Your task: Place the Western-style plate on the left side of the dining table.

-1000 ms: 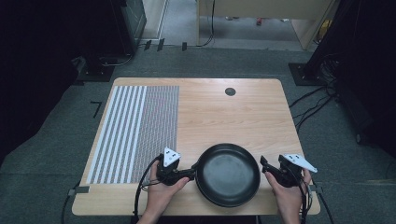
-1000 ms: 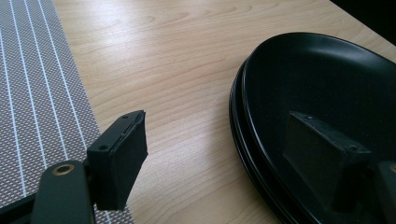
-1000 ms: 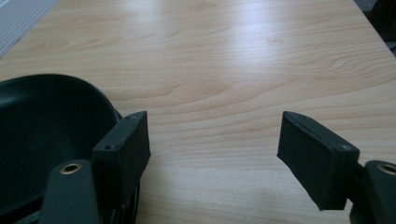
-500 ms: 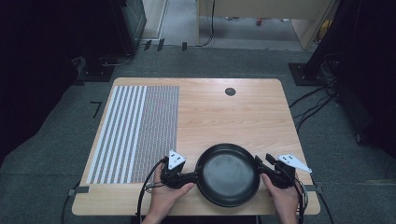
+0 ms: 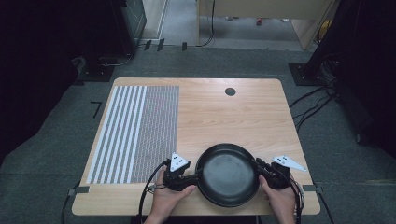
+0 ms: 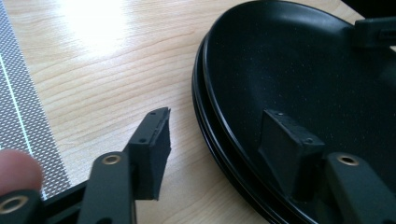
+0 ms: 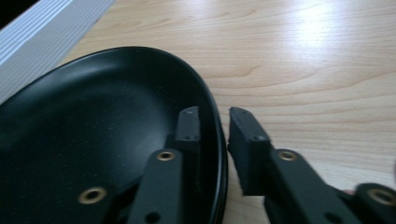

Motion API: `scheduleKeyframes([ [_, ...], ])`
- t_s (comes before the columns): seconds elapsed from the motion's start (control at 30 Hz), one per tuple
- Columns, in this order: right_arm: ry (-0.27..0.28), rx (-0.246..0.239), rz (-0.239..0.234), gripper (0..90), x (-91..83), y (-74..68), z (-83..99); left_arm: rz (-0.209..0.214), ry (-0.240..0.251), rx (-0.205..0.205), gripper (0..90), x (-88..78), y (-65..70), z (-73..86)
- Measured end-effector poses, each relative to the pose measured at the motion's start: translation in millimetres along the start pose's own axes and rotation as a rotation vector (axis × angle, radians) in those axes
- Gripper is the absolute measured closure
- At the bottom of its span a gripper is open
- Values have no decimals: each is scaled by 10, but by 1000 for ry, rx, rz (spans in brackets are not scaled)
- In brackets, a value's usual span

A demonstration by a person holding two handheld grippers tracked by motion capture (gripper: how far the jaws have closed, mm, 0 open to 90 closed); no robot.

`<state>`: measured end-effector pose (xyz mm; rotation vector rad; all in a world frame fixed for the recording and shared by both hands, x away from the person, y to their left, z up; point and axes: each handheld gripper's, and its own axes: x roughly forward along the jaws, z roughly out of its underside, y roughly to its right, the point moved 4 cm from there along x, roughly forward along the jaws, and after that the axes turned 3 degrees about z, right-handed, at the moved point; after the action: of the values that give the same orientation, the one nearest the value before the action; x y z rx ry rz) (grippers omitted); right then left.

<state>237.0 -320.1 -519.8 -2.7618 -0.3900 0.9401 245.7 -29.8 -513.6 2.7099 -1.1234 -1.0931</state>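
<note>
Dark grey carpet surrounds a pale wooden tabletop (image 5: pixel 224 116), seen from above. At its left lies a grey and white striped mat (image 5: pixel 135 133). Near the front edge, a little right of centre, sits a round black pan (image 5: pixel 228 174), actually two stacked, judging by the doubled rim in the left gripper view. The left tool (image 5: pixel 187 177) meets the pan's left rim; its jaws have just been closing and straddle the rim, one pad (image 6: pixel 289 140) inside the bowl, the other (image 6: pixel 154 144) outside with a gap remaining, so not yet gripping. The right tool (image 5: pixel 261 170) sits at the opposite rim; its jaws have also just been closing and stand narrow, the rim between them, seemingly pinched. The pan lies directly between both tools, equally near each hand.
</note>
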Motion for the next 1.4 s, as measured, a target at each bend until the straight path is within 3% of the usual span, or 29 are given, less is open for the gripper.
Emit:
scheduleKeyframes([
  [0.37, -11, 13, -8, 800, -21, 5, -4, 22, -19, 27, 487, 38, 90, 63],
  [0.4, -31, 59, -18, 797, -30, 18, -5, 25, -18, 31, 486, 43, 106, 71],
  [0.5, -42, 91, -31, 798, -33, 35, -4, 24, -19, 32, 482, 46, 119, 80],
  [0.53, -47, 110, -42, 799, -34, 49, -3, 29, -21, 16, 484, 42, 114, 80],
  [0.67, -39, 106, -39, 799, -35, 43, 2, 47, -27, -17, 505, 33, 92, 82],
  [0.77, -37, 99, -37, 799, -34, 41, 1, 73, -35, -75, 518, 22, 63, 86],
  [0.9, -40, 101, -32, 800, -37, 36, 2, 91, -34, -108, 532, 13, 47, 97],
  [1.07, -30, 97, -31, 810, -44, 40, -3, 91, -37, -116, 528, 2, 66, 113],
  [1.2, -30, 99, -32, 811, -45, 43, -3, 124, -55, -143, 524, 6, 51, 122],
  [1.4, -31, 116, -31, 813, -45, 44, -4, 126, -57, -143, 522, 4, 50, 120],
])
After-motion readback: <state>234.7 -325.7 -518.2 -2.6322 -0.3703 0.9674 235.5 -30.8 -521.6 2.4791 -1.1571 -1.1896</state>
